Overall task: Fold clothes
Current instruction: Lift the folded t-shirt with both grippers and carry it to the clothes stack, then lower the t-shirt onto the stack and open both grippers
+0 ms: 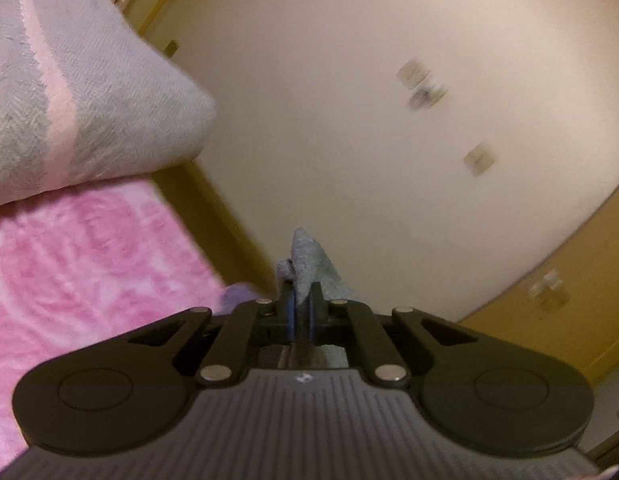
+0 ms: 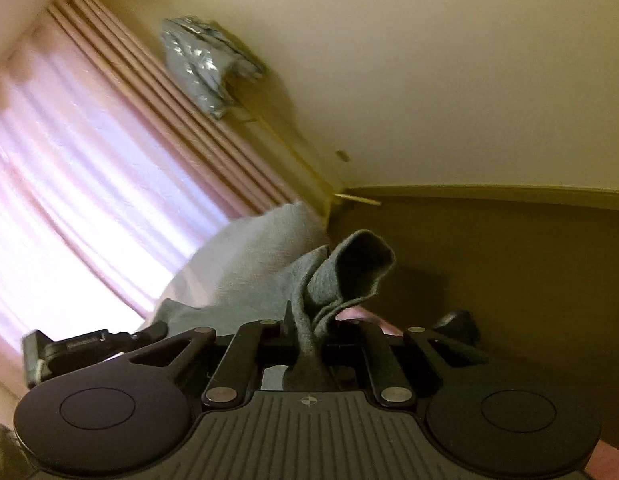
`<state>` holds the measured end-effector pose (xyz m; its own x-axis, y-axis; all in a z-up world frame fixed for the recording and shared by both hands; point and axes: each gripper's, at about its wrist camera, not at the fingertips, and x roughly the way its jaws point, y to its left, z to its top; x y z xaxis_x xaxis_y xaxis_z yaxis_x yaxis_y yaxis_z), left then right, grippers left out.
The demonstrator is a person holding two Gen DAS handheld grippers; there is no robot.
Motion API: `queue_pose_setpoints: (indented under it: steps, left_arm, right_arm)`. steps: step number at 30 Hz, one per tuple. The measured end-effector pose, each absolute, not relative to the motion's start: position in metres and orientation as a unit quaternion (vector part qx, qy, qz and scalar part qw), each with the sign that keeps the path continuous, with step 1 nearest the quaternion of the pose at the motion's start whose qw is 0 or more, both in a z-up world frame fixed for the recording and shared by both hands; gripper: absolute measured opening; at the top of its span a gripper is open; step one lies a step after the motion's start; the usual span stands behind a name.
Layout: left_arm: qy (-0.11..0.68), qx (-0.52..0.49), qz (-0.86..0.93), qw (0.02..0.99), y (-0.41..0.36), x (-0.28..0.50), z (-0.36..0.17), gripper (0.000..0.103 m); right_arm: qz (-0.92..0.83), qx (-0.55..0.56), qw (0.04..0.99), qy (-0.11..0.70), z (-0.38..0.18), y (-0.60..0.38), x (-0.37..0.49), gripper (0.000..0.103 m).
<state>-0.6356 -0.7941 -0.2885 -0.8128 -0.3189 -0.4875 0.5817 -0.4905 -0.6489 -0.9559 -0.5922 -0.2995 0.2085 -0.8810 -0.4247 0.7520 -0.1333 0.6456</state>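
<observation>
- Garment: soft grey knit cloth (image 2: 341, 276), pinched at two places and lifted clear of the bed; most of it hangs below both cameras, out of sight.
- Left gripper (image 1: 302, 308): fingers (image 1: 286, 300) closed to a narrow gap on a small grey tuft of the cloth, which pokes up beyond the tips.
- Right gripper (image 2: 309, 328): fingers closed on a thicker bunch, with a loose flap curling over above them.
- Step in hand, as it appears: raising and spreading the cloth before laying it flat. You should keep both pinches firm, draw the two held points apart until the edge between them is taut, and hold them level so the cloth hangs square.
- Risk: your left pinch holds little fabric; a sharp tug may pull it free.
- Surface: fluffy pink blanket (image 1: 81, 264) below the left gripper, with a grey-and-pink striped woven pillow (image 1: 85, 92) lying on it.
- Room: plain cream wall (image 1: 349, 120), yellow-brown wooden trim, pink pleated curtain (image 2: 89, 152) lit from behind, a crumpled silver-grey bundle (image 2: 201, 64) hanging beside the curtain.
</observation>
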Motion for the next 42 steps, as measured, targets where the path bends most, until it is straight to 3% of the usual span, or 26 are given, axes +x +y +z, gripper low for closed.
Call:
queue_pose_setpoints:
  steps: [1,2,3,4,6,9,10,11,15,18,22,27,29,36,42]
  left_arm:
    - [0.426,0.167,-0.846,0.275,-0.795,-0.640,-0.292,0.008]
    - [0.424,0.176,-0.841,0.286,-0.795,-0.644,-0.295,0.014]
    - [0.424,0.177,-0.836,0.300,-0.796,-0.643,-0.295,0.016]
    - [0.427,0.174,-0.829,0.317,-0.797,-0.640,-0.292,0.019]
    - [0.432,0.167,-0.814,0.351,-0.800,-0.634,-0.287,0.026]
    - [0.403,0.161,-0.804,0.407,-0.796,-0.628,-0.262,0.017]
    - [0.388,0.162,-0.812,0.405,-0.792,-0.630,-0.251,0.007]
    - [0.368,0.176,-0.827,0.387,-0.785,-0.641,-0.242,0.004]
    - [0.261,0.269,-0.878,0.297,-0.751,-0.706,-0.226,0.004]
    - [0.220,0.303,-0.877,0.301,-0.743,-0.738,-0.247,0.005]
    - [0.238,0.300,-0.868,0.316,-0.754,-0.743,-0.286,0.008]
    - [0.261,0.289,-0.868,0.309,-0.761,-0.733,-0.297,0.008]
    - [0.278,0.277,-0.865,0.311,-0.765,-0.722,-0.288,0.003]
    - [0.269,0.257,-0.835,0.405,-0.753,-0.663,-0.237,0.005]
    - [0.263,0.280,-0.845,0.370,-0.676,-0.638,-0.216,0.005]
  right_arm:
    - [-0.628,0.440,0.639,-0.061,-0.307,-0.595,-0.956,0.010]
    - [-0.632,0.459,0.623,-0.049,-0.314,-0.598,-0.957,0.025]
    - [-0.638,0.469,0.608,-0.050,-0.318,-0.598,-0.960,0.052]
    - [-0.654,0.469,0.591,-0.056,-0.317,-0.594,-0.965,0.061]
    - [-0.685,0.467,0.556,-0.067,-0.313,-0.585,-0.974,0.061]
    - [-0.731,0.436,0.524,-0.034,-0.289,-0.569,-0.975,0.061]
    - [-0.746,0.421,0.516,-0.017,-0.280,-0.565,-0.972,0.061]
    - [-0.754,0.399,0.522,0.002,-0.269,-0.564,-0.963,0.061]
    - [-0.727,0.332,0.599,0.048,-0.250,-0.577,-0.915,0.061]
    - [-0.719,0.321,0.610,0.088,-0.268,-0.595,-0.890,0.061]
    - [-0.736,0.348,0.564,0.136,-0.310,-0.611,-0.884,0.061]
    - [-0.725,0.379,0.563,0.118,-0.319,-0.604,-0.904,0.061]
    - [-0.722,0.392,0.560,0.108,-0.309,-0.612,-0.920,0.061]
    - [-0.765,0.362,0.522,0.108,-0.253,-0.549,-0.930,0.061]
    - [-0.737,0.331,0.579,0.109,-0.218,-0.503,-0.880,0.061]
